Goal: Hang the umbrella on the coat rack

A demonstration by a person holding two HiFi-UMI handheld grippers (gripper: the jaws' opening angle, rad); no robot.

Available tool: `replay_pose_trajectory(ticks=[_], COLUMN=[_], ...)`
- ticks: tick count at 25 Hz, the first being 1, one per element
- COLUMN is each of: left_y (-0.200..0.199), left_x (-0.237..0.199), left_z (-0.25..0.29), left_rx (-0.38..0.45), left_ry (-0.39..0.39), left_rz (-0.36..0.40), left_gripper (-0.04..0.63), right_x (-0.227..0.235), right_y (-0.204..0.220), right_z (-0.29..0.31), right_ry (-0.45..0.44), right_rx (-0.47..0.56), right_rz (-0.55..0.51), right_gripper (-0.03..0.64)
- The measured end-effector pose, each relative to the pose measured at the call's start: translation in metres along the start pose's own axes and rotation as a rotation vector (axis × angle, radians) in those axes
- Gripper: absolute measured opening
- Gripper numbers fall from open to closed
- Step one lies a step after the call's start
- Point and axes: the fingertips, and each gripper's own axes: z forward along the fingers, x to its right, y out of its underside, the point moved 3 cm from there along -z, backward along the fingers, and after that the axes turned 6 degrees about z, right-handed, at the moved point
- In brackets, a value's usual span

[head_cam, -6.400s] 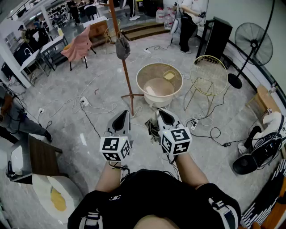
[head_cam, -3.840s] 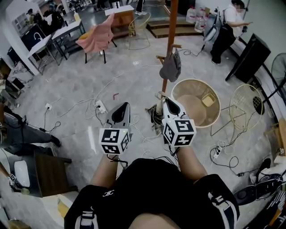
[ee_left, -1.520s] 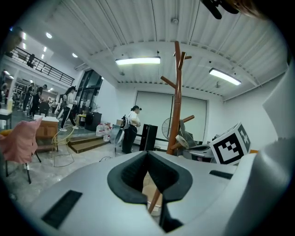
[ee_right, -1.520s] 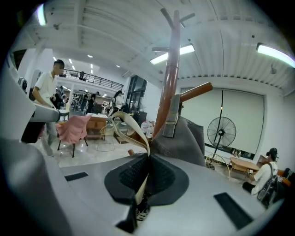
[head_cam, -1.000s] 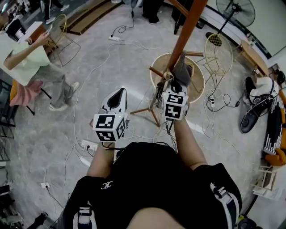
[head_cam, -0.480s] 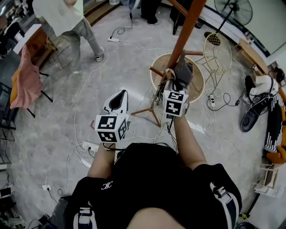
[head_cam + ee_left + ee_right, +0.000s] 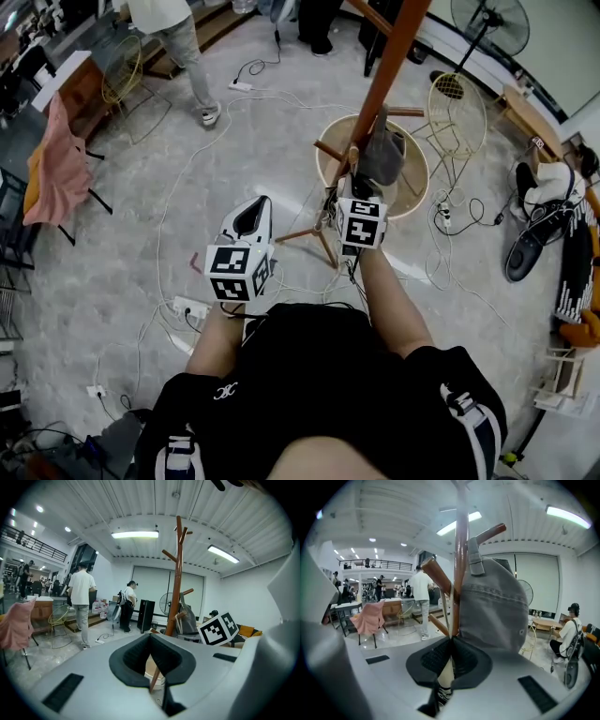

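Note:
A brown wooden coat rack [image 7: 380, 80] stands just ahead, with a grey cap [image 7: 380, 157] hung on one peg. My right gripper [image 7: 353, 186] is raised against the pole, just under the cap. In the right gripper view my right gripper [image 7: 450, 641] is shut on the umbrella's thin cream strap [image 7: 446, 613], which runs up beside a slanted peg [image 7: 436, 576]. The dark folded umbrella [image 7: 330, 201] hangs below that gripper and is mostly hidden. Lower and to the left, my left gripper [image 7: 255, 208] is shut with nothing in it. The rack [image 7: 176, 583] rises right of it in the left gripper view.
A round beige basket [image 7: 413, 186] sits behind the rack's legs, with a wire chair [image 7: 457, 103] beyond it. Cables trail over the grey floor [image 7: 141, 253]. A person [image 7: 178, 37] walks at the back left near a pink-draped chair [image 7: 56, 159].
I have come up to the rack. The right gripper has lifted the strap up to the peg under the cap. The person at the back left has walked farther off.

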Motion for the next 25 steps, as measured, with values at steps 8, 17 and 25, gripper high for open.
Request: replay_pose_trajectory(ticks=[8,17,25], left_y=[0.005,-0.007,-0.016], left_x=[0.009,0.034,0.066], left_z=[-0.008,-0.008,0.002], left_rx=[-0.004,0.059,0.105], left_ry=[-0.026,-0.005,0.054], left_rz=[-0.007,0.003,0.030], left_gripper=[0.018,0.018,0.018], right_x=[-0.011,-0.029,-0.004], right_y=[0.003,-0.031,-0.058], right_z=[-0.003,-0.085,-0.134], right_ry=[-0.126,-0.254,-0.267], right_rx=[0.043,0.316,0.373], right_rz=[0.038,-0.069,0.079], right_gripper=[0.035,0.047,0.012])
